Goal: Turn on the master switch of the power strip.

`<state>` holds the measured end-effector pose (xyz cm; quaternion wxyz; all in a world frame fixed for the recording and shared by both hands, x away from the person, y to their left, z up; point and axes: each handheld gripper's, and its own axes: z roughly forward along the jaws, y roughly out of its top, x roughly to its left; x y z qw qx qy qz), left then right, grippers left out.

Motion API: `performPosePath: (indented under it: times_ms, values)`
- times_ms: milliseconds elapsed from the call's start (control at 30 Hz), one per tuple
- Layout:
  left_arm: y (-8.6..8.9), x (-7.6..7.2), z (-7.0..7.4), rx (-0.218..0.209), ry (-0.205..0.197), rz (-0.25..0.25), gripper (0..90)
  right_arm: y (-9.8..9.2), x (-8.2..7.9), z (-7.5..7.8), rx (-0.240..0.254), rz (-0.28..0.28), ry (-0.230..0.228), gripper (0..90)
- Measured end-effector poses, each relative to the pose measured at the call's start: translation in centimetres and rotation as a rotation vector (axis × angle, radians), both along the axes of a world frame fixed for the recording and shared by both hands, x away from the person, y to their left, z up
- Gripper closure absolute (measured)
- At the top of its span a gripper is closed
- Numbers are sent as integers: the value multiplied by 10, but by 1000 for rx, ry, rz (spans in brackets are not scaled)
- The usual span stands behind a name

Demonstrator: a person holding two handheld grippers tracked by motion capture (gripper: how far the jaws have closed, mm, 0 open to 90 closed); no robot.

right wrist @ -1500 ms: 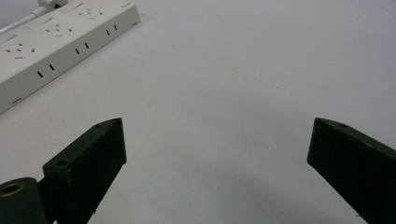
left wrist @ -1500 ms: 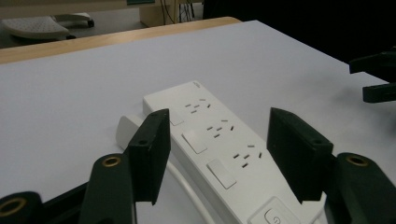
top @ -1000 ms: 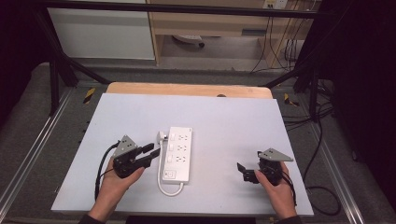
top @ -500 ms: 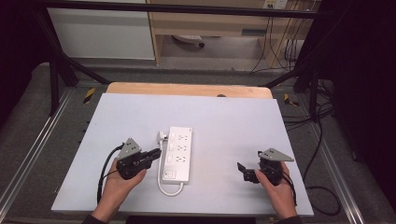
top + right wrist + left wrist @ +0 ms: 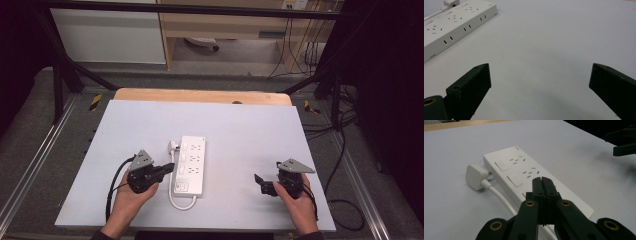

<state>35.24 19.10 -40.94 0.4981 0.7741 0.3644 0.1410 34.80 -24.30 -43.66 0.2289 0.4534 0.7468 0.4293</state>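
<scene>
From the high view, the white power strip (image 5: 190, 164) lies lengthwise near the middle of the grey table (image 5: 235, 125), its white cord (image 5: 173, 196) looping from the near end up to the plug (image 5: 172, 146) lying beside its left edge. The left gripper view brings out the strip's rocker switches and socket holes, and the plug's pins pointing at its side. The left gripper (image 5: 169, 169) has just been closing; its jaws now meet with nothing between them, their tips poised over the strip's near part. The right gripper (image 5: 258, 183) rests well apart to the right, jaws spread wide over bare table, holding nothing.
</scene>
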Motion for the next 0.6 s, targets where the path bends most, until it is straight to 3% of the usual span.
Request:
performPosePath:
  times_ms: [600]
  values:
    - [-14, -5, -9, 35, 38, -57, 899, 0, 0, 1, 8, -4, 0, 36]
